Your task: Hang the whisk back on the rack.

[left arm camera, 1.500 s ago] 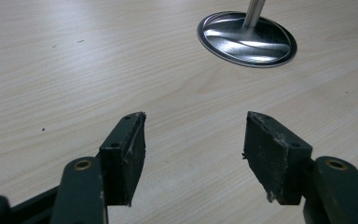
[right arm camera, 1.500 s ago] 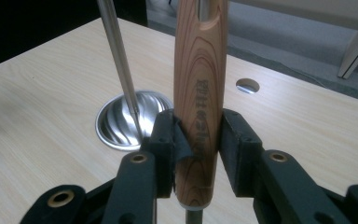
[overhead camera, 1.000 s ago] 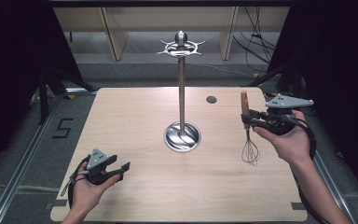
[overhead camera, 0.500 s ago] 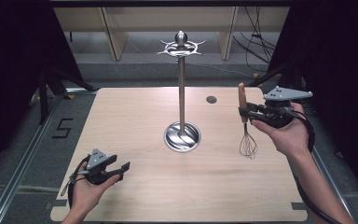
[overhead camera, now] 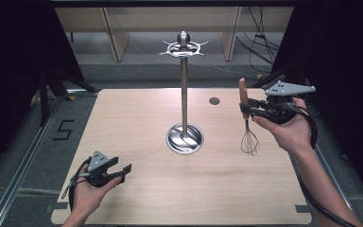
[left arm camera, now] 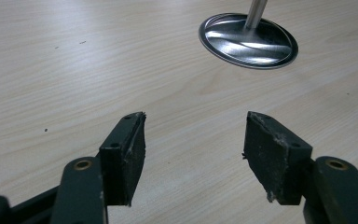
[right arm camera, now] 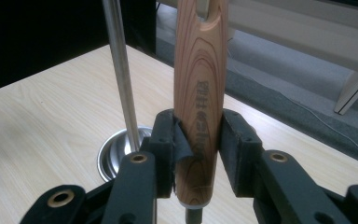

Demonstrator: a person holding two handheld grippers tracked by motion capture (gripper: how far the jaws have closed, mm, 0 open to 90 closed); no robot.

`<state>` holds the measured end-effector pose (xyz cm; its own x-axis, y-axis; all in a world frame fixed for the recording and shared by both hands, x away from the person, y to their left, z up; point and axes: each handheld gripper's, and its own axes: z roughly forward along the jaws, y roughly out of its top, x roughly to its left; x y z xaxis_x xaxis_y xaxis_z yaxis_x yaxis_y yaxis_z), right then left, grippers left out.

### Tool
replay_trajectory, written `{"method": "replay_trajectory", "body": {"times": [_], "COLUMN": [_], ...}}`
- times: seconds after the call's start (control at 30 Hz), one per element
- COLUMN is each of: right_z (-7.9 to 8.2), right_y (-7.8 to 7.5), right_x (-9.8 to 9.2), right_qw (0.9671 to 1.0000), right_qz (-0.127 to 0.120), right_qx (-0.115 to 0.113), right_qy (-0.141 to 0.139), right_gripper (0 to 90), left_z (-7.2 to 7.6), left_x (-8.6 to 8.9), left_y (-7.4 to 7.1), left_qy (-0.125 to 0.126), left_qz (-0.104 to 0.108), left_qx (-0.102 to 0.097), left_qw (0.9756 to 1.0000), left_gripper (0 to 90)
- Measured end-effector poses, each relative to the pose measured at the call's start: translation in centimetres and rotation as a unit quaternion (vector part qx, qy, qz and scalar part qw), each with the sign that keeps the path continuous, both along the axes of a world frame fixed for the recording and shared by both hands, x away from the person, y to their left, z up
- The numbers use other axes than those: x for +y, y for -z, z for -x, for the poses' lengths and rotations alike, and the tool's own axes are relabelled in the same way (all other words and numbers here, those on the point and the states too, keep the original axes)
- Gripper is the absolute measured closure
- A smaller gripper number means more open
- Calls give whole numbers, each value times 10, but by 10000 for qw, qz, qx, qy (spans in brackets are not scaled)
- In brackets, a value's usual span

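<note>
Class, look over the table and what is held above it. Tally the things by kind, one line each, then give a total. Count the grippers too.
Metal stand: 1
Whisk with wooden handle: 1
Grippers: 2, left gripper and right gripper
Dark round spot on table: 1
Total: 5

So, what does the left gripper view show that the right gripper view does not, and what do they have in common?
Left gripper view alone: the left gripper with its fingers spread apart, nothing between them, above bare wood.

Right gripper view alone: the right gripper closed on the wooden handle of a whisk, held upright, and the floor beyond the table edge.

Both: the light wooden table and the metal stand's round base with its pole rising from it.
</note>
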<state>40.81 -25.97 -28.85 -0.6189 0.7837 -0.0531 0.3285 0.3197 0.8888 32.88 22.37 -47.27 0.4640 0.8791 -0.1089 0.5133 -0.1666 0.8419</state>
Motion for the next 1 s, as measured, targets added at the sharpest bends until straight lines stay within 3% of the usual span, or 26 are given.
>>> {"method": "replay_trajectory", "body": {"times": [0.03, 0.07, 0.1, 0.23, 0.27, 0.37, 0.43, 0.5, 0.53, 0.57, 0.63, 0.67, 0.8, 0.83, 0.93, 0.97, 1.0], "right_z": [0, -1, 0, -2, -2, -5, -5, -6, -5, -7, -7, -7, -9, -9, -10, -9, -11], "right_y": [-2, -2, -3, -6, -8, -10, -13, -13, -15, -16, -17, -18, -20, -21, -23, -23, -23], "right_x": [0, 1, 1, 2, 2, 3, 3, 4, 4, 3, 6, 6, 8, 8, 9, 10, 10], "right_qw": [9999, 10000, 10000, 10000, 9999, 9999, 9999, 9999, 9998, 9997, 9998, 9997, 9996, 9996, 9994, 9996, 9994], "right_qz": [42, -1, 17, -13, 12, -17, -11, -51, -24, 61, -39, -11, -43, -13, 30, -26, 0], "right_qx": [91, -1, 69, -17, 89, -30, 33, -86, 26, -81, -106, 6, -144, -18, -113, -29, -151], "right_qy": [-51, -49, -46, -71, -112, -112, -139, -137, -171, -226, -171, -233, -226, -273, -311, -289, -304], "right_gripper": [689, 689, 689, 689, 689, 688, 688, 688, 688, 688, 688, 688, 688, 689, 688, 688, 688], "left_z": [0, 0, 0, 0, 0, 0, 0, 0, 0, 0, 0, 0, 0, 0, 0, 0, 0], "left_x": [0, 0, 0, 0, 0, 0, 0, 0, 0, 0, 1, 1, 1, 1, 1, 1, 1], "left_y": [0, 0, 0, 0, 0, -1, -1, -1, -1, -1, 0, -1, -1, -1, -1, -1, -1], "left_qy": [-1, -2, -2, 1, -2, -2, -5, -20, -21, -19, 11, 13, 43, 43, 43, 43, 43], "left_qz": [2, 3, 4, 0, 3, -59, -42, -10, -14, -11, 7, 1, -20, -19, -18, -18, -18], "left_qx": [-1, -4, -4, -2, -3, -20, -14, 0, 3, 1, 1, 1, -19, -19, -18, -17, -18], "left_qw": [10000, 10000, 10000, 10000, 10000, 10000, 10000, 10000, 10000, 10000, 10000, 10000, 10000, 10000, 10000, 10000, 10000], "left_gripper": [378, 378, 378, 378, 378, 378, 378, 378, 378, 377, 378, 378, 377, 378, 378, 377, 378]}}
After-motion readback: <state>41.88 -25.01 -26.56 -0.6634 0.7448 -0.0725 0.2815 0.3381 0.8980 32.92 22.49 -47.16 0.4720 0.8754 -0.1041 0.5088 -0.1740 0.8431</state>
